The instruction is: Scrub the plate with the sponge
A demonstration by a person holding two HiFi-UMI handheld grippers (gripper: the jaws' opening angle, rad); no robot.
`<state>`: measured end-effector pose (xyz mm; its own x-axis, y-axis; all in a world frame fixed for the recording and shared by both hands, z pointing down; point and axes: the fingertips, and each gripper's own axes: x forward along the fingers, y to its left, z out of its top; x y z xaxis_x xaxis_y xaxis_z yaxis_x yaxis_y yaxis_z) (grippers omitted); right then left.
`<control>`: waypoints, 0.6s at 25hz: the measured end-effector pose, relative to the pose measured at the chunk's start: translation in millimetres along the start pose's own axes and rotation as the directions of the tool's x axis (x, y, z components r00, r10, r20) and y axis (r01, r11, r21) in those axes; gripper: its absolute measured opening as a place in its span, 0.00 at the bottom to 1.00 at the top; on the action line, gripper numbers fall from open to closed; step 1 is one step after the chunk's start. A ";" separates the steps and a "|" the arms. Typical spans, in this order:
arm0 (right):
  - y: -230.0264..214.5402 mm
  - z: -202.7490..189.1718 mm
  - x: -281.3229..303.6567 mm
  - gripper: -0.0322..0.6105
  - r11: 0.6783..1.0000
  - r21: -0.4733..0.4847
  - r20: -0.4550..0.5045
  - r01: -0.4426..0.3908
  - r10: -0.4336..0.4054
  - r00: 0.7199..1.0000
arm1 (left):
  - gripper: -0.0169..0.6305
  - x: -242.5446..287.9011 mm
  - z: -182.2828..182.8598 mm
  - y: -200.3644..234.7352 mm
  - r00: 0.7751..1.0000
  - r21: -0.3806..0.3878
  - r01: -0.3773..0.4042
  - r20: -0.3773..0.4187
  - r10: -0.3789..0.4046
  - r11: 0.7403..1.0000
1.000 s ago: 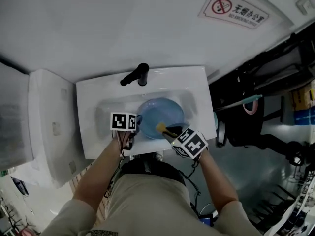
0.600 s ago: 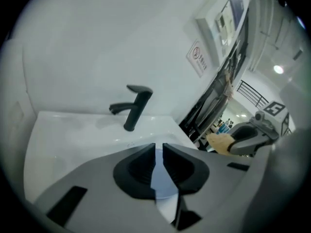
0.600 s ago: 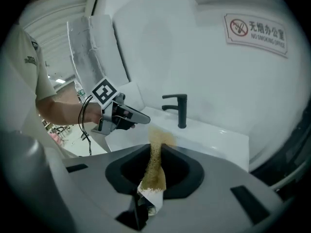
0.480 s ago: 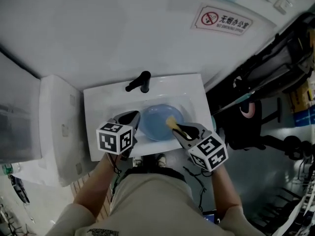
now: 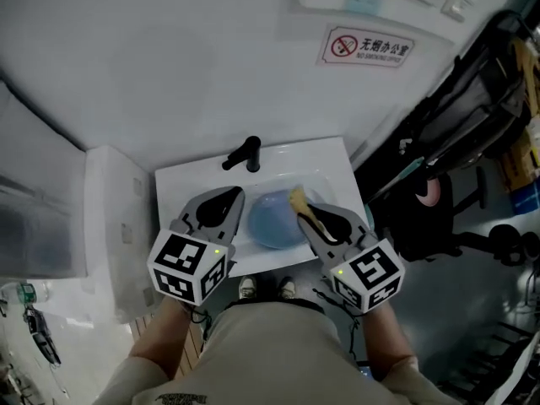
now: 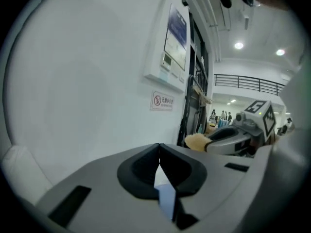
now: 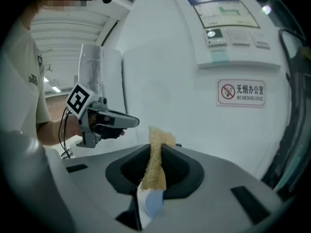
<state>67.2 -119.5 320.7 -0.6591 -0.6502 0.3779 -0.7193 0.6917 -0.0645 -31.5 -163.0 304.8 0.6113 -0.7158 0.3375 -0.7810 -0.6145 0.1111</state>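
A blue plate lies in the white sink basin, seen between both grippers in the head view. My right gripper is lifted above the plate's right side, shut on a tan sponge. In the right gripper view the sponge stands pinched flat between the jaws, its top sticking out. My left gripper is raised over the sink's left side, its jaws shut with nothing between them. From the left gripper view the right gripper and sponge appear at the right.
A black tap stands at the sink's back edge. A white toilet tank sits left of the sink. A no-smoking sign hangs on the white wall. Dark equipment and cables crowd the right side.
Both grippers have lifted up and away from the plate, toward the camera. The left gripper's jaws have shut empty; the right keeps the sponge.
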 end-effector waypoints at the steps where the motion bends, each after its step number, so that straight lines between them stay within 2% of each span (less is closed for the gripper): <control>1: 0.2 9.7 -5.0 0.16 1.000 -0.003 0.029 0.013 -0.013 0.999 | 0.04 -6.1 12.6 -3.3 1.000 0.020 -0.001 0.028 0.001 1.000; 4: 3.1 41.9 -24.0 0.16 0.999 -0.009 0.124 0.045 -0.044 0.991 | 0.04 -24.2 43.8 -8.7 0.995 0.088 -0.025 0.099 0.017 0.996; 7: 9.1 76.3 -49.2 0.16 0.996 -0.037 0.216 0.083 -0.073 0.974 | 0.04 -40.7 69.3 -15.2 0.987 0.116 -0.033 0.162 0.014 0.993; 12: 18.5 123.5 -95.4 0.16 0.990 -0.047 0.363 0.130 -0.104 0.926 | 0.04 -60.9 98.0 -26.6 0.971 0.180 -0.064 0.236 0.020 0.981; 15: 21.9 138.1 -114.8 0.16 0.988 -0.035 0.422 0.152 -0.123 0.898 | 0.04 -67.7 104.0 -34.3 0.967 0.187 -0.047 0.256 -0.002 0.981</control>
<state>96.9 -73.1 148.3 -0.5962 -0.8017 -0.0429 -0.8028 0.5957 0.0261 -32.8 -127.9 180.9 0.6256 -0.7754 0.0862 -0.7713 -0.6313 -0.0812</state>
